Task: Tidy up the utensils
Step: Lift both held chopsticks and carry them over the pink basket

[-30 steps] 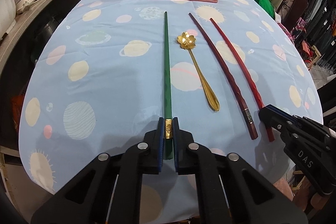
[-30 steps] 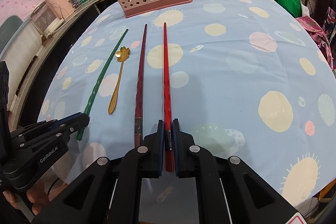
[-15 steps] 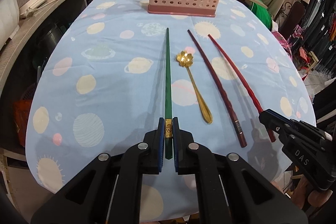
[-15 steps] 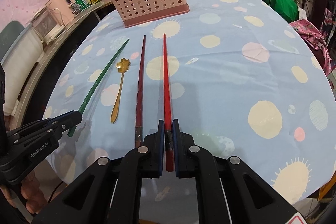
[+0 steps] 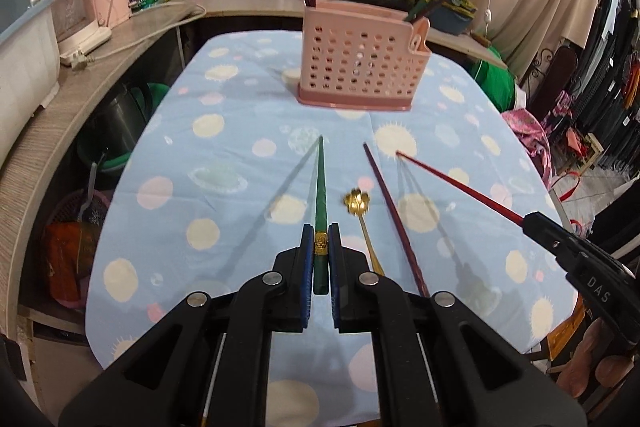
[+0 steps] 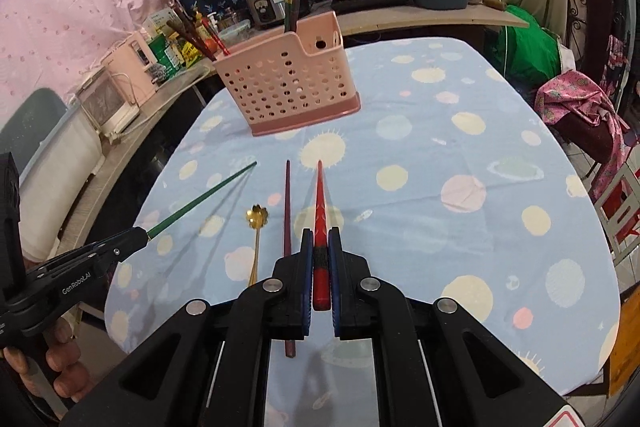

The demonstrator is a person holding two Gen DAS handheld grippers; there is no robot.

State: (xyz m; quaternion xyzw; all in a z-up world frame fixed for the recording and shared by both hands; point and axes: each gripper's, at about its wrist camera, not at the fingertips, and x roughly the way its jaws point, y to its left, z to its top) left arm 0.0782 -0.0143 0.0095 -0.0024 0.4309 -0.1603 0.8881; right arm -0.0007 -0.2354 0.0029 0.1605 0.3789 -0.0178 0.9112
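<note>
From the left wrist view, my left claw (image 5: 319, 255) is clamped on the green chopstick (image 5: 320, 195) near its gold band, tip pointing ahead and off the cloth, judging by its shadow. Straight ahead stands the pink basket (image 5: 360, 67) on the worktop (image 5: 224, 195), with two chopsticks already upright in its far left corner. Just to the right of the claw lie the gold spoon (image 5: 360, 215) and the dark red chopstick (image 5: 394, 215), both flat on the cloth. I should carry the green one forward, tilt it tip-down over the basket and release only once it is inside the rim.

From the right wrist view, my right claw (image 6: 320, 263) is clamped on the bright red chopstick (image 6: 320, 211), which points ahead at the basket (image 6: 288, 91), up and to the left. I judge it wise to send one claw in at a time, so the long sticks do not cross over the basket.
</note>
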